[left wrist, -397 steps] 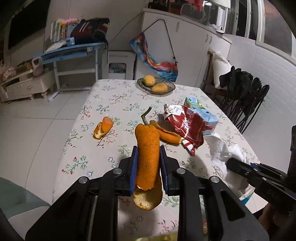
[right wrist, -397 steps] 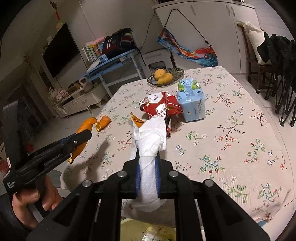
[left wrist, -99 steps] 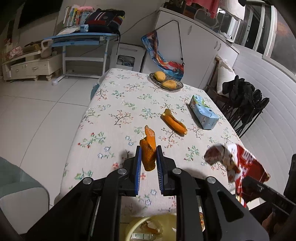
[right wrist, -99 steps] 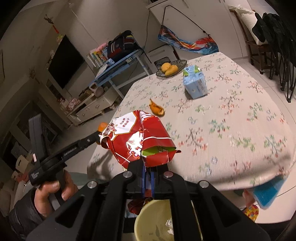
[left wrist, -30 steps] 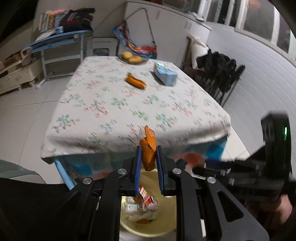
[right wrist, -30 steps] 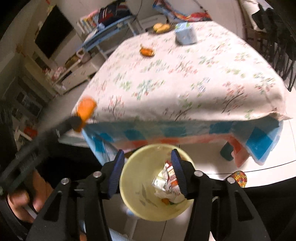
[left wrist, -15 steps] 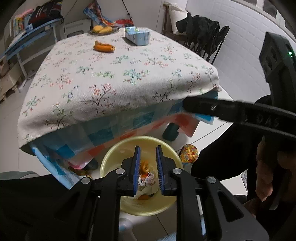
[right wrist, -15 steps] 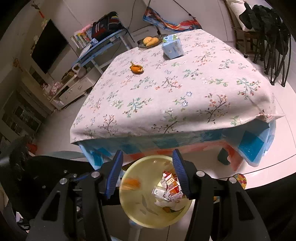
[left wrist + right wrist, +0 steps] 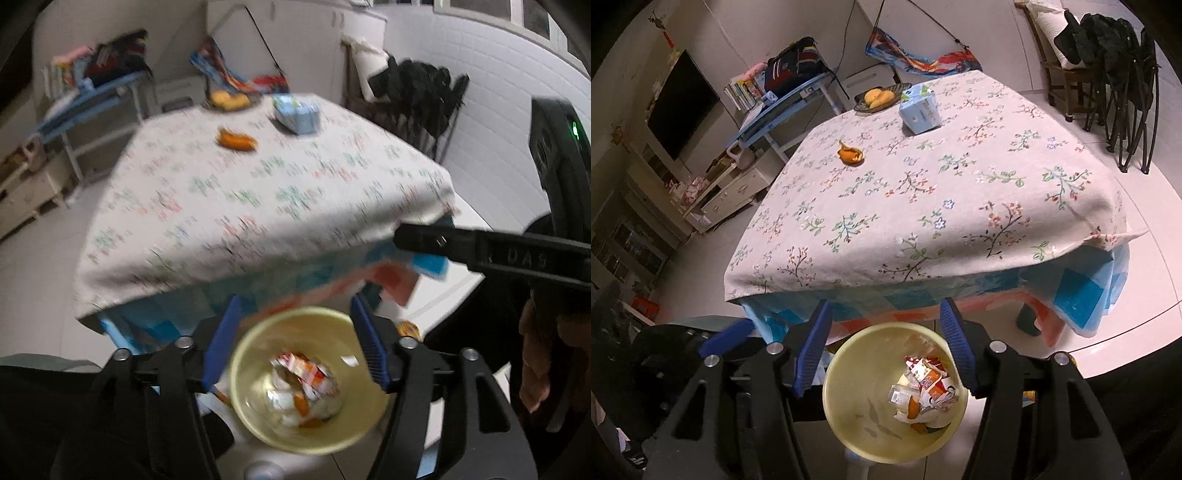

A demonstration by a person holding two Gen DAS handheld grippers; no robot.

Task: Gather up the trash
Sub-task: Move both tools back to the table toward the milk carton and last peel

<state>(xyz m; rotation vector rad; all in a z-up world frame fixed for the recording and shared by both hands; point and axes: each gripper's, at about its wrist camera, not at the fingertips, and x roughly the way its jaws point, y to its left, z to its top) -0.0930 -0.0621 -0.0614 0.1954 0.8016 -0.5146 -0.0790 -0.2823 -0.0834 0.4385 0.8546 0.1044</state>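
Trash is gathered in the yellow bin (image 9: 849, 413) that stands on the floor just in front of the table (image 9: 960, 206), with a red wrapper (image 9: 929, 373) and bits of orange peel (image 9: 913, 408) seen on its bottom. The left gripper (image 9: 295, 341) hangs over the bin's mouth with its jaws opening and nothing between them; the right gripper (image 9: 884, 341) is poised over the same bin, its jaws likewise opening and nothing grasped. One piece of orange peel (image 9: 850, 154) is left on the floral tablecloth, well apart from the near edge and nearer to the blue tissue pack (image 9: 919, 110) and the fruit dish (image 9: 882, 96) — neither of which is judged to be trash. The drop appears done, so the step in hand is judged to be the return to the table for that last peel. It is best fetched with one gripper only, the jaws kept wide during the reach and lowered astride the peel before being closed, so that the cloth is not pinched or dragged. The left view is blurred — the approach should be slowed before contact. The bin should not be knocked as the grippers are lifted clear.
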